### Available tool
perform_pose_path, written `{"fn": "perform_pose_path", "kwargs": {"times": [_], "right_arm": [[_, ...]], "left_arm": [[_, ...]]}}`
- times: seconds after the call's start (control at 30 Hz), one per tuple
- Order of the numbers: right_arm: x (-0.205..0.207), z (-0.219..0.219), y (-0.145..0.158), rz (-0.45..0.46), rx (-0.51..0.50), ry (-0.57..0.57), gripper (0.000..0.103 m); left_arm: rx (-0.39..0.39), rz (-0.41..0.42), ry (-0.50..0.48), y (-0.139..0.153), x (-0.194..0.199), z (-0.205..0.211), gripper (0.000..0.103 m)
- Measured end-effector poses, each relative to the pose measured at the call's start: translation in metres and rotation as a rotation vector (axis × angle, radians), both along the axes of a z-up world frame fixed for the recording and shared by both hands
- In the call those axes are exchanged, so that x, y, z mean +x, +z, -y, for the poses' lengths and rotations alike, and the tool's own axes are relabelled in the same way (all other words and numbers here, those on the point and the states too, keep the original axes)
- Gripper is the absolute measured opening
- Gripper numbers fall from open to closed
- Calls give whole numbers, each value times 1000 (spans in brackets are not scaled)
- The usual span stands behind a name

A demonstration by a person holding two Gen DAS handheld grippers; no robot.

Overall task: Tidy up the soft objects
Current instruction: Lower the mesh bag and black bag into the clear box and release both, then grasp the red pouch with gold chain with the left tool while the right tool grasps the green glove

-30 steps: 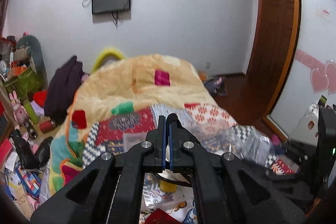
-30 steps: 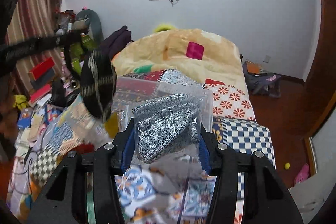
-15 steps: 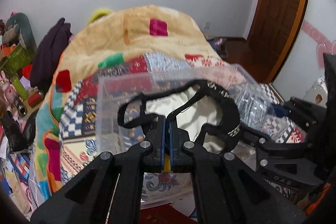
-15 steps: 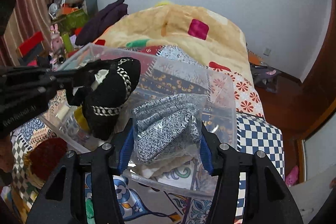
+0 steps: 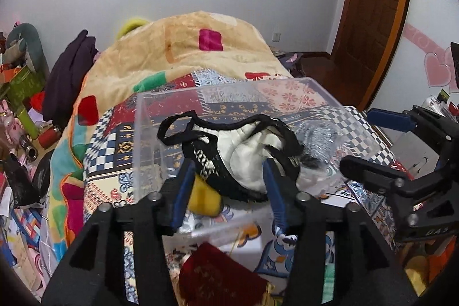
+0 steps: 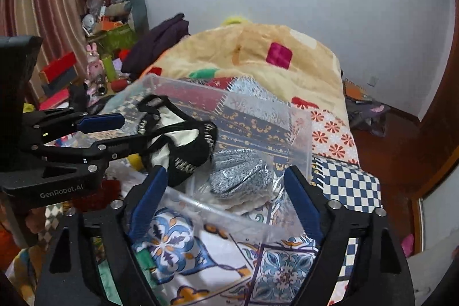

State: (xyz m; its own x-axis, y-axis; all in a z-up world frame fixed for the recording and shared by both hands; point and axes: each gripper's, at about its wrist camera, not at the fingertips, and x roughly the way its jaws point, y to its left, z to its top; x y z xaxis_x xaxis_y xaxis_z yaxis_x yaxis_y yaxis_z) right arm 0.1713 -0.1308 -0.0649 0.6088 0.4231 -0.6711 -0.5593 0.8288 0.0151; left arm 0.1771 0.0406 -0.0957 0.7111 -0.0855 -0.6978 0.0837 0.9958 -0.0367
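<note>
Both grippers, left [image 5: 226, 185] and right [image 6: 226, 191], gape unclenched over the clear bin [image 5: 149, 134] (black-and-white garment [image 5: 243, 151] lies between the left fingers)

The left gripper [image 5: 226, 177] stood with its jaws spread wide, nothing between its blue pads [image 5: 183, 188]. The right gripper [image 6: 226, 191] was likewise spread wide and held nothing. Each reached forward beside the other, the right one's fingers [image 5: 387, 118] showing off to the left gripper's right.
</note>
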Motion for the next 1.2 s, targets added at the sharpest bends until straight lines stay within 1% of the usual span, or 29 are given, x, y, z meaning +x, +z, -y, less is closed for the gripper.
{"fn": "perform_pose_path", "kwargs": {"times": [0.03, 0.1, 0.13, 0.17, 0.23, 0.3, 0.4, 0.5, 0.57, 0.7, 0.8, 0.87, 0.93, 0.97, 1.03, 1.07, 1.1, 1.13, 1.17, 1.2], "right_arm": [[-4, 2, 4, 11, 5, 3, 83], [-10, 3, 10, 29, 15, 3, 84], [-14, 5, 14, 38, 25, 3, 86], [-17, 7, 17, 43, 33, 4, 88], [-24, 8, 23, 54, 52, 10, 97], [-32, 9, 27, 72, 66, 16, 103], [-43, 9, 26, 78, 72, 36, 103], [-50, 6, 12, 38, 61, 54, 103], [-54, 6, 0, 10, 48, 64, 103], [-64, 2, -29, -78, 31, 89, 103], [-68, -3, -50, -141, 14, 118, 101], [-70, -6, -62, -184, 7, 139, 91], [-69, -9, -74, -234, 3, 165, 75], [-69, -10, -76, -247, 4, 172, 72], [-68, -13, -81, -272, 8, 186, 60], [-68, -13, -82, -278, 11, 192, 57], [-69, -13, -83, -282, 14, 197, 51], [-69, -14, -83, -284, 17, 202, 49], [-69, -14, -82, -278, 18, 200, 47], [-70, -14, -82, -268, 16, 196, 44]], "left_arm": [[2, 11, 3, 3, -5, 0, 56], [6, 42, 10, 12, -15, -2, 65], [4, 55, 12, 15, -20, -3, 68], [2, 68, 14, 18, -25, -3, 75], [-2, 92, 19, 24, -37, -5, 91], [-2, 107, 22, 27, -49, -6, 99], [23, 113, 23, 25, -62, -7, 100], [41, 106, 27, 19, -73, -8, 101], [39, 91, 31, 11, -80, -11, 101], [10, 40, 40, -6, -86, -18, 101], [11, 9, 52, -21, -87, -22, 101], [12, -6, 67, -29, -89, -24, 101], [-10, -22, 84, -37, -91, -29, 100], [-22, -28, 93, -40, -91, -31, 96], [-45, -55, 94, -46, -88, -36, 80], [-54, -69, 93, -49, -86, -38, 77], [-66, -83, 95, -53, -83, -40, 73], [-74, -92, 94, -55, -82, -40, 67], [-81, -102, 92, -58, -80, -41, 64], [-94, -113, 86, -61, -79, -42, 58]]}}
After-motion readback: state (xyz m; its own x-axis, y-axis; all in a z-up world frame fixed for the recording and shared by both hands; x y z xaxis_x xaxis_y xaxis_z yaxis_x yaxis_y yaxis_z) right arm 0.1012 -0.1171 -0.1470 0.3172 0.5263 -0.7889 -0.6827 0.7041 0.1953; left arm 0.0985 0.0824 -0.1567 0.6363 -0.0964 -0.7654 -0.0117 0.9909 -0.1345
